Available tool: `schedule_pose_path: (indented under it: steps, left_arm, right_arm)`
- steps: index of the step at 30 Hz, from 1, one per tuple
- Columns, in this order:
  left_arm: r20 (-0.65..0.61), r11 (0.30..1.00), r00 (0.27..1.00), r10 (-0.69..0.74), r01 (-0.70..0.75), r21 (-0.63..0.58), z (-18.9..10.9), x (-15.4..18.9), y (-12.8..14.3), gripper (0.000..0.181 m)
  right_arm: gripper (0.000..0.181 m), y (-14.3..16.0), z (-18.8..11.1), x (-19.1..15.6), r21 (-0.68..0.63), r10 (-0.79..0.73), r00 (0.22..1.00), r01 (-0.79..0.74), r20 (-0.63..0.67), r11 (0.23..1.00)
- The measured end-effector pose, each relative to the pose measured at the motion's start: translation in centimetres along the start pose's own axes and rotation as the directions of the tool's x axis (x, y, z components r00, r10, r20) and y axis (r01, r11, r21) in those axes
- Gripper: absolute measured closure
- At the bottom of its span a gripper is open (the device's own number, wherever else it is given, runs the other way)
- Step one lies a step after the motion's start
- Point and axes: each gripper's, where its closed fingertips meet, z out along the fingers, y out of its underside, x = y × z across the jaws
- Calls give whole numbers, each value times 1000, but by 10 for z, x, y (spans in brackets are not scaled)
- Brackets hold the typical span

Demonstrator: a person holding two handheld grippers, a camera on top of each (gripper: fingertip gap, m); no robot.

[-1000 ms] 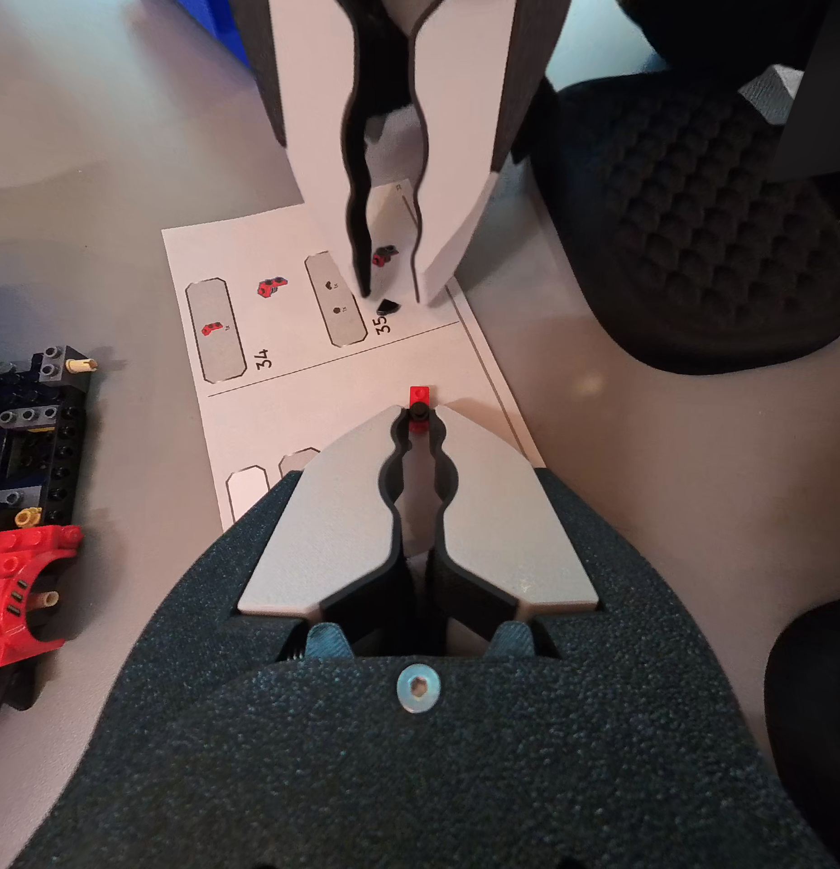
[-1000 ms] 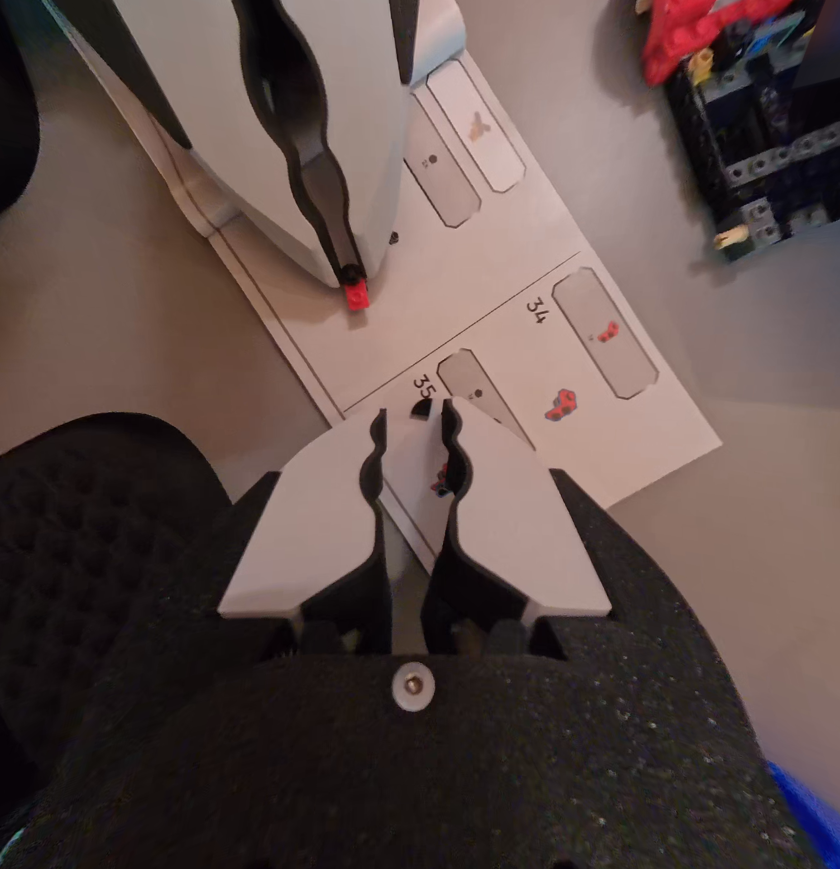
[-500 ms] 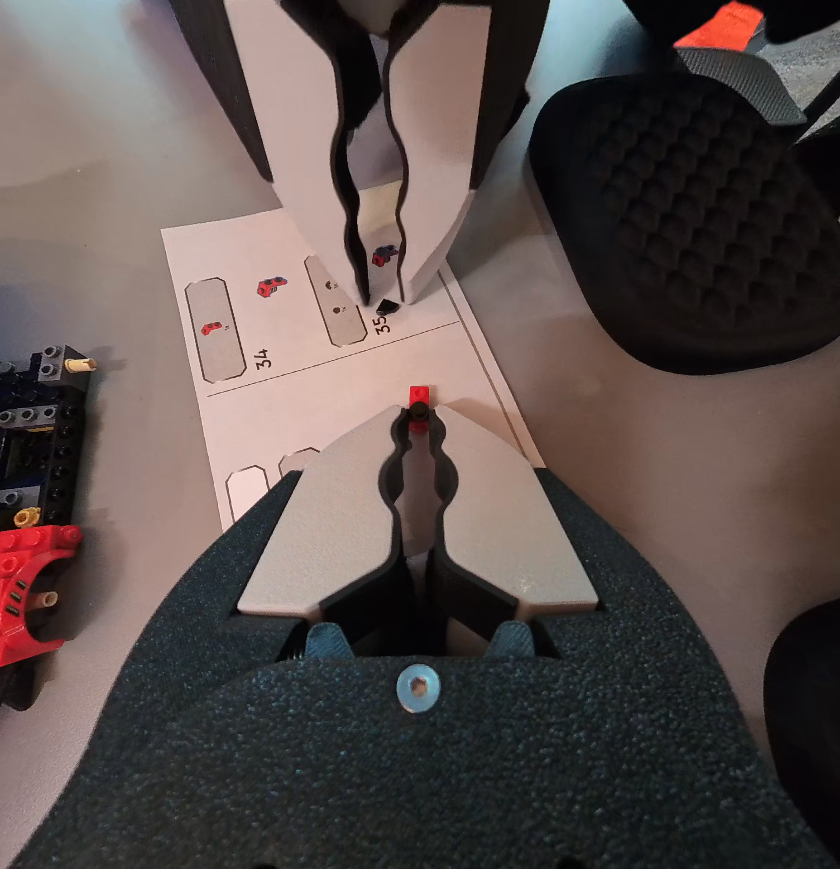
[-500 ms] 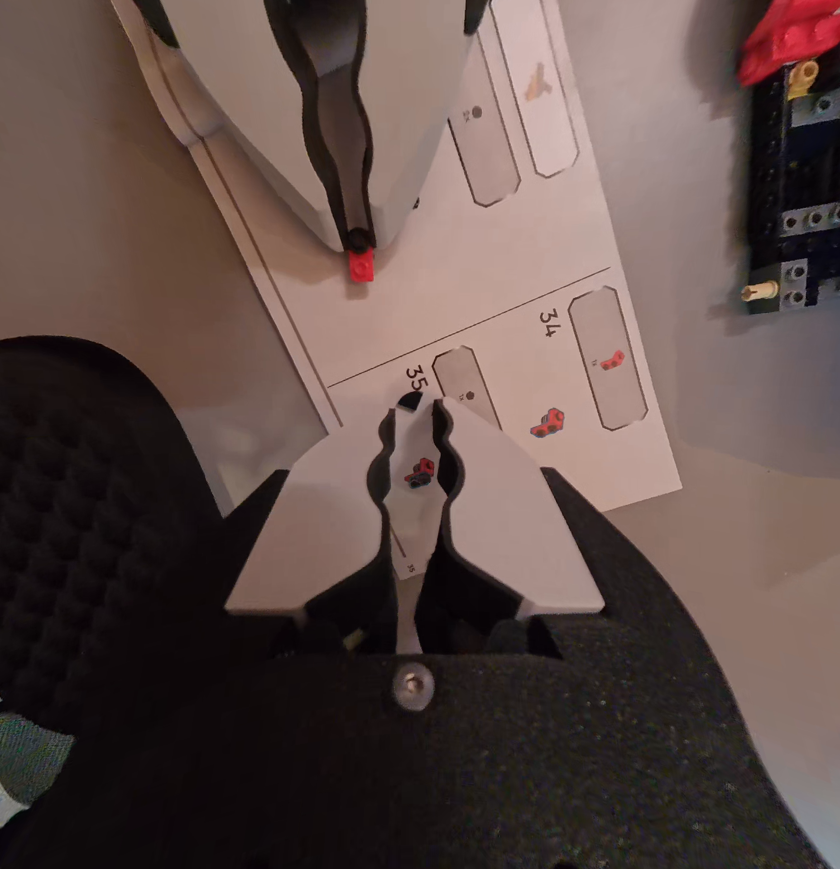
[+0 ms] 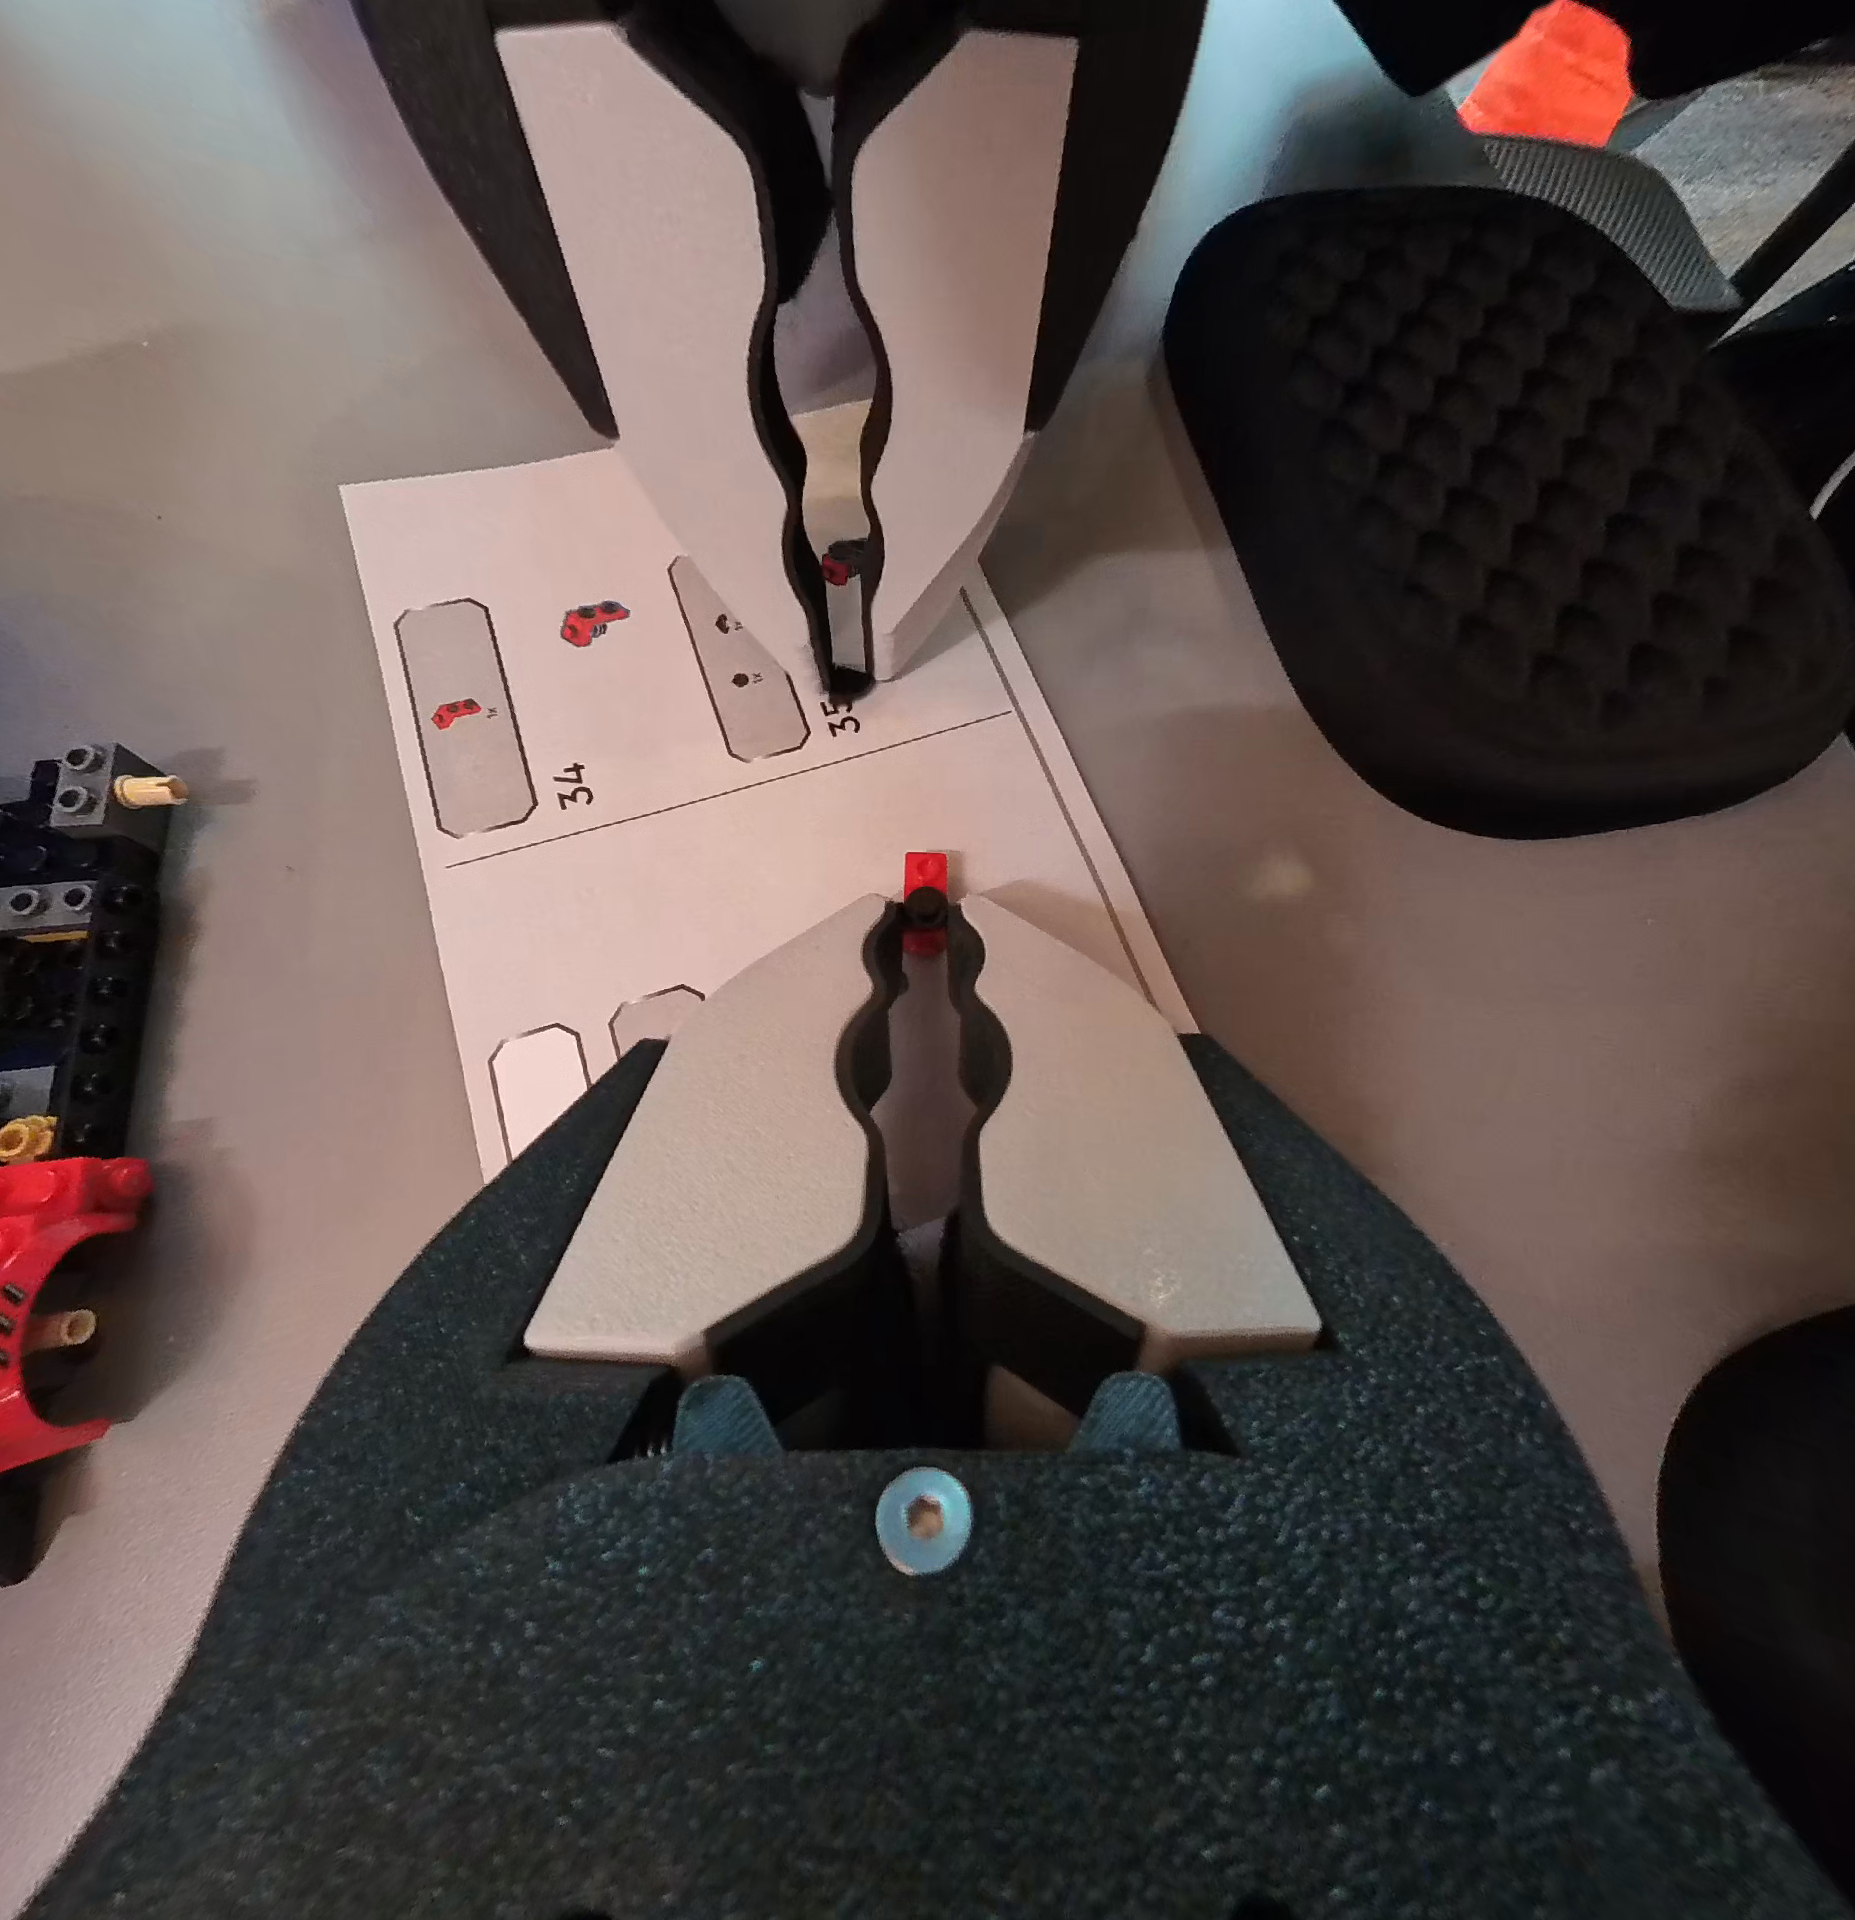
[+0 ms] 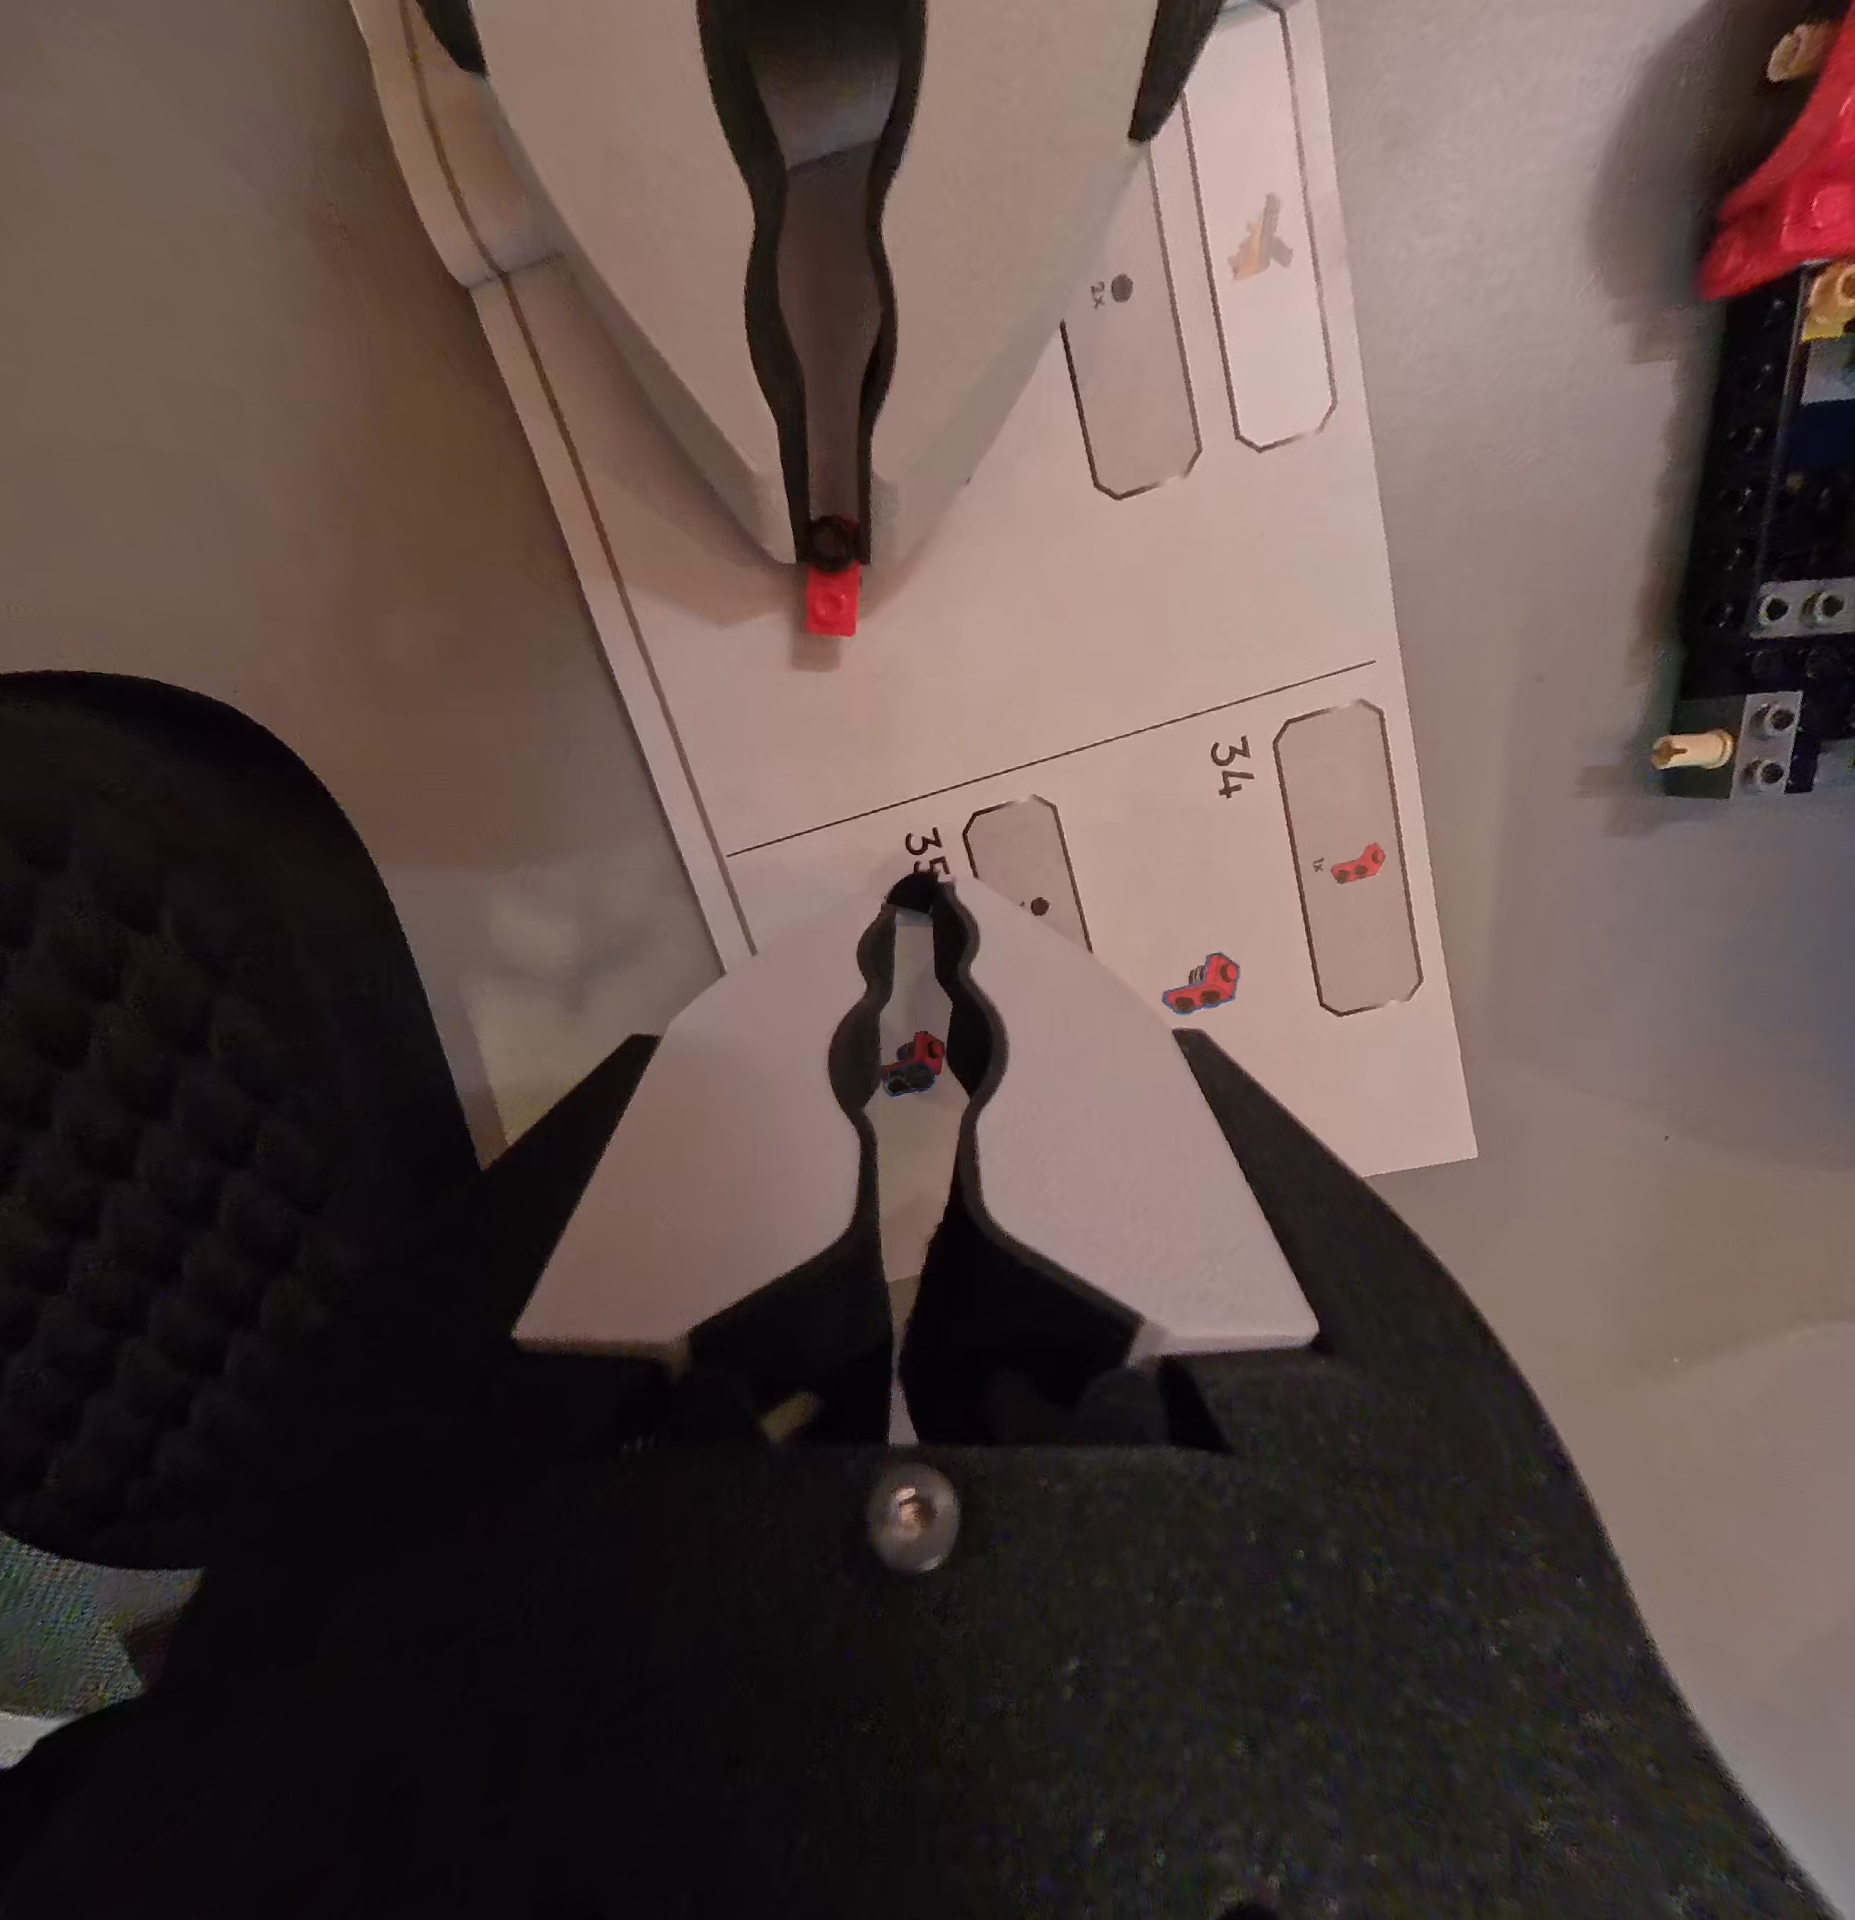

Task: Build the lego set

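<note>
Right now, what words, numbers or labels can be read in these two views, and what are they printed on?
I do not copy out writing; this is where it stands.
Instruction sheet: two large printed step numbers, one partly covered by the right claw.
Same sheet, grey part boxes: tiny quantity marks, too small to read.
Lego model, red piece in the left claw: none seen.

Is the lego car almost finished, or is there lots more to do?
Partly. A black and red car body sits built beside the instruction sheet. The left tool pinches a small red piece with a black peg. The right tool is closing on a tiny black piece on the sheet. Neither piece is on the car yet.
</note>
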Motion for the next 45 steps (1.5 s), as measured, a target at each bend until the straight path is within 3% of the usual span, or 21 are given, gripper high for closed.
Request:
schedule_pose_path:
  steps: [12, 16, 23, 45]
  left_arm:
    - [-22, 1000, 1000, -20, 20, -1, 0, 0, 0, 174]
    - [-63, 999, 997, -51, 51, -3, 0, 2, 1, 174]
    - [-107, 997, 992, -72, 72, -7, -1, 5, 1, 174]
    - [-110, 998, 992, -69, 68, -8, -1, 5, 1, 174]
  right_arm:
    - [174, -12, -5, -6, 32, -259, 962, 257, 86, 966]
    - [174, -33, -14, -19, 133, -414, 904, 400, 105, 907]
    - [174, -49, -7, -22, 158, -612, 788, 597, 68, 787]
    - [174, -51, 6, -17, 114, -700, 713, 693, 38, 712]
